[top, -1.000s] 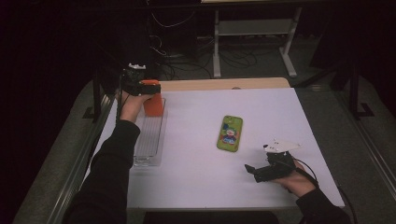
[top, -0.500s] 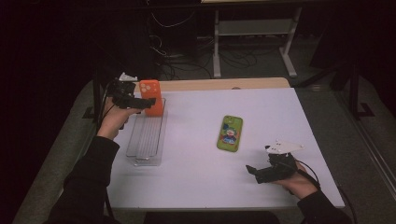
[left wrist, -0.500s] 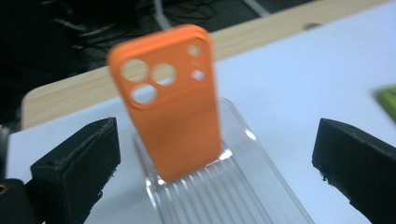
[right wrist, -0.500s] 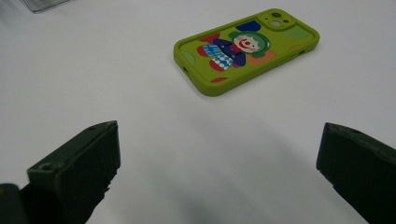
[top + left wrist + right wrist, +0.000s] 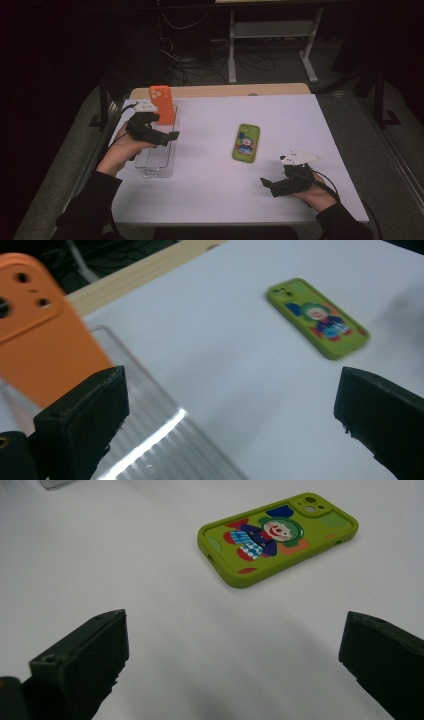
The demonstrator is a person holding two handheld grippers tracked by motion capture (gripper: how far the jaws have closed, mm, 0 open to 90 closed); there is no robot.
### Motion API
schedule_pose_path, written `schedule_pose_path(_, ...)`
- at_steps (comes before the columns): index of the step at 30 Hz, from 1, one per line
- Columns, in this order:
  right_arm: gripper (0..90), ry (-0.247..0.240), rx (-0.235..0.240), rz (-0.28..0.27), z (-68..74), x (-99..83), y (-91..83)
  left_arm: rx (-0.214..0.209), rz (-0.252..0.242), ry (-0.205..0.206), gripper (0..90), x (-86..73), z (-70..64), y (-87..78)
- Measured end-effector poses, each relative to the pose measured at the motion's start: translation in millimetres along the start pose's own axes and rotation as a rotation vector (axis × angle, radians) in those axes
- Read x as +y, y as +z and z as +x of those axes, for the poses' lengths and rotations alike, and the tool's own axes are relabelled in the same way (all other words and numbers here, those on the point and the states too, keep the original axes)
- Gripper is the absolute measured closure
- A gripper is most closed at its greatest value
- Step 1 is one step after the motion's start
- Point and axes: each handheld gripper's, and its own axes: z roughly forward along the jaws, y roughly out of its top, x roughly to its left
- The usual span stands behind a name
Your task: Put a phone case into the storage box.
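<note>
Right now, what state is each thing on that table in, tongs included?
Orange phone case: upright at the far end of the rack.
Clear slotted rack: flat on the table, its near slots free.
Green phone case: flat, picture side up, untouched.
Left tongs: open, over the rack, holding nothing.
Right tongs: open, low by the table's near edge, holding nothing.

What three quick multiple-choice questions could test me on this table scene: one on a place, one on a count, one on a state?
1. Where does the orange phone case stand?
A. at the far end of the clear ribbed plastic rack
B. beside the right gripper
C. on the floor

2. How many phone cases are on the white table?
A. one
B. two
C. four

3. How are the left gripper fingers?
A. shut on the orange case
B. shut on the rack
C. open, holding nothing

Answers: 1 A, it rises upright from the rack's far end. 2 B, the orange one and the flat green cartoon-printed phone case. 3 C, the left gripper view shows both fingers wide apart.
</note>
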Motion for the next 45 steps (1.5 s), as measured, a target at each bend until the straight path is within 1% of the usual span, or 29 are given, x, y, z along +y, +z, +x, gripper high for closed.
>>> schedule_pose_path(3,0.0,-0.001,0.003,0.003,-1.0,1.1,1.1,-0.044,-0.01,0.004,0.6,-7.2,-17.2,6.1)
schedule_pose_path(5,0.0,-0.002,0.006,0.0,-1.7,2.1,1.3,-0.059,0.002,0.028,0.6,-11.4,-24.3,10.3)
schedule_pose_path(6,0.0,0.005,0.004,0.0,-1.9,2.8,0.8,-0.073,-0.001,0.032,0.6,-13.7,-28.5,13.0)
schedule_pose_path(8,0.0,0.001,0.004,-0.006,-3.9,4.1,0.5,-0.084,-0.004,0.036,0.6,-17.3,-35.1,18.5)
schedule_pose_path(10,0.0,-0.001,0.002,-0.009,-4.5,4.7,0.5,-0.107,-0.013,0.045,0.6,-20.0,-41.3,22.9)
schedule_pose_path(12,0.0,0.006,0.005,-0.005,-3.7,4.6,1.1,-0.105,-0.008,0.065,0.6,-22.5,-46.3,26.7)
schedule_pose_path(13,0.0,-0.004,0.004,-0.002,-3.9,4.3,1.6,-0.11,-0.007,0.066,0.6,-23.7,-49.1,28.6)
schedule_pose_path(15,0.0,-0.006,0.007,0.004,-3.3,4.4,2.3,-0.122,-0.003,0.074,0.6,-26.3,-54.8,32.2)
schedule_pose_path(16,0.0,-0.012,0.004,0.001,-3.4,4.4,3.0,-0.123,0.0,0.088,0.6,-27.6,-57.5,34.0)
schedule_pose_path(18,0.0,-0.015,0.004,0.001,-3.3,4.8,3.7,-0.127,0.004,0.101,0.6,-30.3,-63.6,38.1)
schedule_pose_path(19,0.0,-0.015,0.006,0.002,-3.3,5.1,3.8,-0.126,0.014,0.118,0.6,-31.3,-65.2,39.0)
schedule_pose_path(20,0.0,-0.017,0.008,0.001,-3.6,5.7,3.9,-0.135,0.018,0.115,0.6,-32.7,-67.6,40.0)
schedule_pose_path(21,0.0,-0.013,0.008,0.003,-3.5,6.4,4.1,-0.142,0.027,0.133,0.6,-33.6,-68.9,40.4)
schedule_pose_path(22,0.0,0.001,0.007,-0.001,-2.7,7.5,4.8,-0.145,0.023,0.126,0.6,-35.0,-71.9,41.5)
schedule_pose_path(23,0.0,-0.01,0.01,-0.001,-3.7,8.3,5.1,-0.146,0.034,0.153,0.6,-35.7,-71.9,42.0)
schedule_pose_path(25,0.0,-0.014,0.008,-0.002,-4.5,9.5,5.7,-0.149,0.031,0.141,0.6,-37.9,-74.4,44.8)
schedule_pose_path(26,0.0,-0.005,0.006,0.0,-4.7,10.2,5.8,-0.149,0.043,0.154,0.6,-38.7,-74.0,46.0)
schedule_pose_path(27,0.0,-0.003,0.003,-0.001,-5.4,10.8,6.0,-0.148,0.035,0.144,0.6,-40.2,-75.3,47.7)
schedule_pose_path(28,0.0,0.005,-0.001,-0.003,-5.3,11.9,5.7,-0.148,0.039,0.14,0.6,-41.3,-75.8,48.7)
schedule_pose_path(30,0.0,0.002,-0.006,-0.01,-6.1,15.0,5.6,-0.146,0.047,0.15,0.6,-43.3,-74.7,50.7)
schedule_pose_path(31,0.0,0.001,-0.009,-0.013,-6.0,16.8,5.7,-0.148,0.048,0.141,0.6,-44.1,-74.6,51.9)
schedule_pose_path(35,0.0,0.002,-0.014,-0.012,-5.9,24.3,8.3,-0.142,0.047,0.133,0.6,-46.0,-72.3,55.7)
schedule_pose_path(37,0.0,-0.006,-0.015,-0.002,-6.4,28.1,10.4,-0.144,0.05,0.134,0.6,-47.2,-72.5,55.8)
schedule_pose_path(39,0.0,0.003,-0.01,0.004,-6.8,32.5,13.2,-0.148,0.048,0.132,0.6,-47.7,-72.6,56.2)
schedule_pose_path(40,0.0,0.006,-0.005,0.014,-6.9,34.8,14.3,-0.147,0.041,0.123,0.6,-48.1,-72.9,57.2)
schedule_pose_path(41,2.6,0.005,-0.007,0.017,-7.5,37.4,15.5,-0.147,0.051,0.138,0.6,-48.1,-71.5,57.0)
schedule_pose_path(43,7.1,0.005,0.006,0.014,-8.6,41.9,16.9,-0.15,0.046,0.125,0.6,-49.0,-72.8,57.8)
schedule_pose_path(44,8.7,0.017,0.012,0.019,-8.7,44.3,17.9,-0.148,0.053,0.14,0.6,-48.8,-72.6,57.0)
schedule_pose_path(45,10.8,0.012,0.021,0.025,-9.3,46.9,19.3,-0.149,0.038,0.123,0.6,-48.9,-74.2,57.7)
